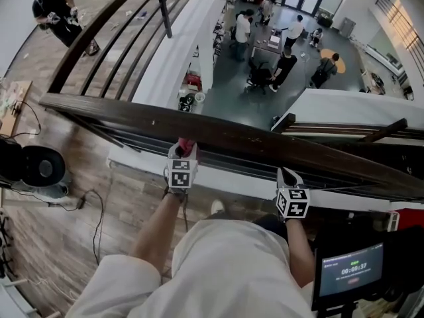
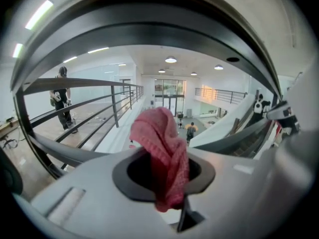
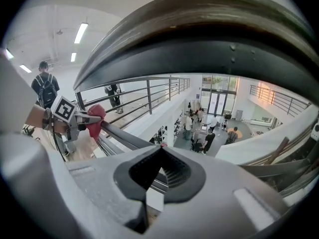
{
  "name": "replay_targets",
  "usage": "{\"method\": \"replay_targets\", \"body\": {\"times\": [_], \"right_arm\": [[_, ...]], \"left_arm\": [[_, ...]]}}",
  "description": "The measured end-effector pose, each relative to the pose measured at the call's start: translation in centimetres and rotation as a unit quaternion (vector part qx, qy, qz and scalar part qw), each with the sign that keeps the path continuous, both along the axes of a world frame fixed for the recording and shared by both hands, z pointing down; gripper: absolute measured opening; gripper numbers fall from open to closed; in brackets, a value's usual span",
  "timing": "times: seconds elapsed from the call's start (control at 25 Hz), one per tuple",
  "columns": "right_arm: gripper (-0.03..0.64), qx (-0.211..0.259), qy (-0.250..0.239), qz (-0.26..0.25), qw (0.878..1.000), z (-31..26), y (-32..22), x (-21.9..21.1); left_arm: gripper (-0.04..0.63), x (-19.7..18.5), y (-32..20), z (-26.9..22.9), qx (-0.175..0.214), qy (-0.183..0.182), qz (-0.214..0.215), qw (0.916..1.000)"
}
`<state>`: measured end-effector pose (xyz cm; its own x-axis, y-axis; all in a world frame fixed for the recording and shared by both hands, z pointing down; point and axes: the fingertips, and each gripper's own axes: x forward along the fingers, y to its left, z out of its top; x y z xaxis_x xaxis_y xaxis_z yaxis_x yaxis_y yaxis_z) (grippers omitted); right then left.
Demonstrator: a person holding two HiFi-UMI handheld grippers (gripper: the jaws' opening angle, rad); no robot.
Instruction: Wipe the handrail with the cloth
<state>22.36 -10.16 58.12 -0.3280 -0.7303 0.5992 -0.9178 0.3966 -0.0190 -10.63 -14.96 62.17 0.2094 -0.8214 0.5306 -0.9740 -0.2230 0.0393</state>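
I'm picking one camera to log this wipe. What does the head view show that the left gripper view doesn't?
Only the head view: the person's forearms and a screen at lower right. Only the left gripper view: the left gripper up close, jaws shut on the red cloth, plus ceiling lights. Both: the handrail, the cloth, and people on the floor below.

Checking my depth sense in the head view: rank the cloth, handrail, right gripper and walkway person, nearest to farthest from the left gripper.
1. cloth, in the left gripper's jaws.
2. handrail, just ahead of it.
3. right gripper, farther right along the rail.
4. person, far upper left on the walkway.
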Motion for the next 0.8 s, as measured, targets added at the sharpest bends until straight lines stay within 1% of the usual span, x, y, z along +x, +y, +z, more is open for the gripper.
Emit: {"method": "replay_targets", "body": {"times": [0.12, 0.24, 0.4, 0.64, 0.8], "right_arm": [[0.003, -0.002, 0.0, -0.003, 1.0, 0.4, 0.4, -0.5], [0.003, 0.0, 0.007, -0.01, 1.0, 0.8, 0.7, -0.8], [0.003, 0.009, 0.022, -0.021, 0.999, 0.5, 0.6, 0.2], [0.003, 0.01, 0.015, -0.016, 1.0, 0.8, 0.8, 2.0], [0.003, 0.012, 0.009, -0.009, 1.0, 0.7, 0.7, 3.8]], "left_arm": [[0.094, -1.4, 0.1, 0.3, -0.004, 0.0, -0.015, 0.9999], [0.092, -2.0, 0.3, 0.8, -0.006, -0.003, -0.033, 0.9994], [0.089, -1.9, 0.1, 0.8, -0.008, -0.021, -0.06, 0.998], [0.087, 0.3, 0.3, 1.1, -0.011, -0.029, -0.052, 0.9981], [0.087, 3.0, 0.3, 0.8, -0.005, -0.031, -0.04, 0.9987]]}}
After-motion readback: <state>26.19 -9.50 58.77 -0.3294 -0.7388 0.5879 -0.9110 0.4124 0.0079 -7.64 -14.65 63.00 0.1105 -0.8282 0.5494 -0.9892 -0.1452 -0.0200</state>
